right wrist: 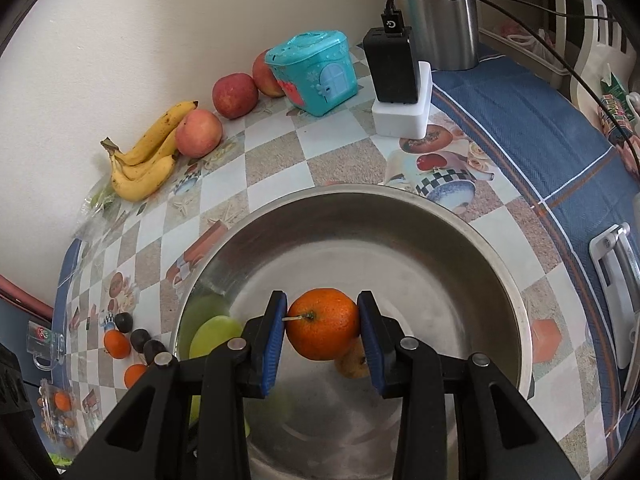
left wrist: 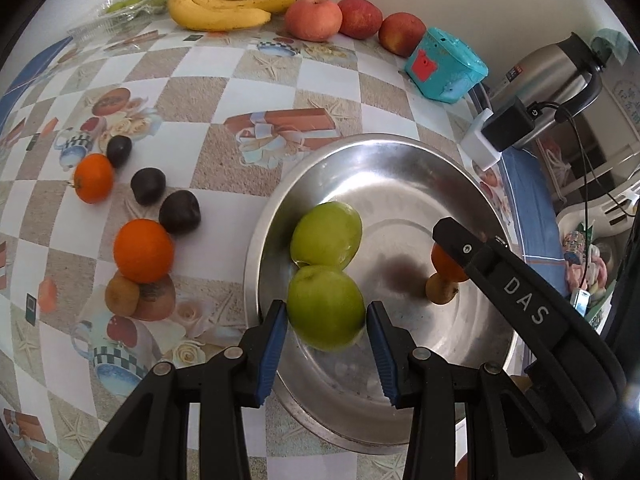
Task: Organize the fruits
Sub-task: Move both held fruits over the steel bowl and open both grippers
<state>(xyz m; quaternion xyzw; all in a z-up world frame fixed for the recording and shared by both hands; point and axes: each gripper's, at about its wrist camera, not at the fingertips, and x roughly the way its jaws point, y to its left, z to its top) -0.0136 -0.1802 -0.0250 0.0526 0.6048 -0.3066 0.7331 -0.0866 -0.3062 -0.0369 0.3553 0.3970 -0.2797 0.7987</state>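
my left hand-held gripper (left wrist: 326,316) is clamped on a green apple (left wrist: 325,307), my right hand-held gripper (right wrist: 322,330) on an orange (right wrist: 323,329), both over the steel bowl (right wrist: 460,236).

Both wrist views look steeply down, close, sharing the steel basin (left wrist: 460,184) (right wrist: 516,292).

A home kitchen or dining corner; the desk (left wrist: 208,92) wears a checked oilcloth printed with teacups and roses, pushed against a plain cream wall; bananas (left wrist: 232,0) and apples (left wrist: 314,18) lie along the wall; a steel thermos jug (left wrist: 560,76) stands at the edge; a toy-like teal house box (right wrist: 314,72) sits beside a charger (right wrist: 394,64).
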